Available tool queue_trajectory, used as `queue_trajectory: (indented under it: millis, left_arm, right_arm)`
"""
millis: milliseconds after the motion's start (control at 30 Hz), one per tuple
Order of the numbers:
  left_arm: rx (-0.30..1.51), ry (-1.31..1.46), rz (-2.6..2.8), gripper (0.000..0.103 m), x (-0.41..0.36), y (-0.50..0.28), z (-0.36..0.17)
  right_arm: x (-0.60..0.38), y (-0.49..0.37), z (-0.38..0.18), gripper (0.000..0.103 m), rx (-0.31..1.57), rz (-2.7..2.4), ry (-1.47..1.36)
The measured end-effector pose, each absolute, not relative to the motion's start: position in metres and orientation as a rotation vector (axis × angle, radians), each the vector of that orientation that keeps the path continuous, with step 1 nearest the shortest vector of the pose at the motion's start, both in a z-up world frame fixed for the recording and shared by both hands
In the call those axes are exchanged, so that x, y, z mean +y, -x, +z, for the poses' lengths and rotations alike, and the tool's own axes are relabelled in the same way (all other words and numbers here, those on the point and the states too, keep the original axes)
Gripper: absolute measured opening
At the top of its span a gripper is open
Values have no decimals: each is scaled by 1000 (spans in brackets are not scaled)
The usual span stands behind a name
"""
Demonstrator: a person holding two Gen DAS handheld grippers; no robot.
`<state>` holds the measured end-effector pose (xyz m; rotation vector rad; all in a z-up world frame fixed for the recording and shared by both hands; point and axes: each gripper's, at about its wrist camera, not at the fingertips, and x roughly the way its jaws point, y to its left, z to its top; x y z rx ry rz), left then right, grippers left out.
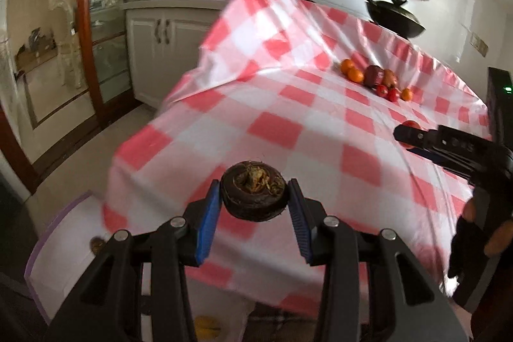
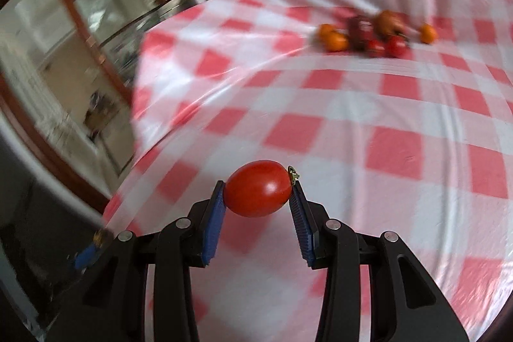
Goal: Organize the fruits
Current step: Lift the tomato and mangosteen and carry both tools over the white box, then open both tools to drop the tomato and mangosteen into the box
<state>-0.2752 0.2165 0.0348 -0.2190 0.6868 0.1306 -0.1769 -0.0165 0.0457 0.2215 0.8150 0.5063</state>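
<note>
My left gripper (image 1: 255, 197) jaws pinching a dark brown round fruit (image 1: 254, 194), my right gripper (image 2: 258, 189) jaws clamping a red tomato (image 2: 259, 188), fruit pile (image 2: 378, 32) on the table (image 2: 352, 117) blurring.

Sitting clamped between blue pads: a dark brown, flattened round fruit (image 1: 254, 195) with a dried tuft facing up, and a glossy red oval tomato (image 2: 259, 188) lying sideways, stem at 3 o'clock; clustering at 1 o'clock beyond, oranges, tomatoes and darker fruits (image 1: 375, 79).
</note>
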Motion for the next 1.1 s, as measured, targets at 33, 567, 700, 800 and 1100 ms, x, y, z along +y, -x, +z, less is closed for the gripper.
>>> queue_trajectory:
  millis: [33,567,700,800,1100]
  left_arm:
    - [687,229,148,42,225,283,32]
    - [800,357,386,42,325,365,-34]
    - [847,391,427,42,340,376,-56]
    - [878,406,457,42,350,383,-71]
    - [975,442,529,42,363,392,-116]
  right_arm:
    - [-7,185,47,41,814,530,-201]
    - [147,312,29,41,781,928,226]
    - [172,341,12,41,784,1001,340]
    - [185,357,-2,41,786,1045,415]
    - [209,378,-59,41,869,1103,591]
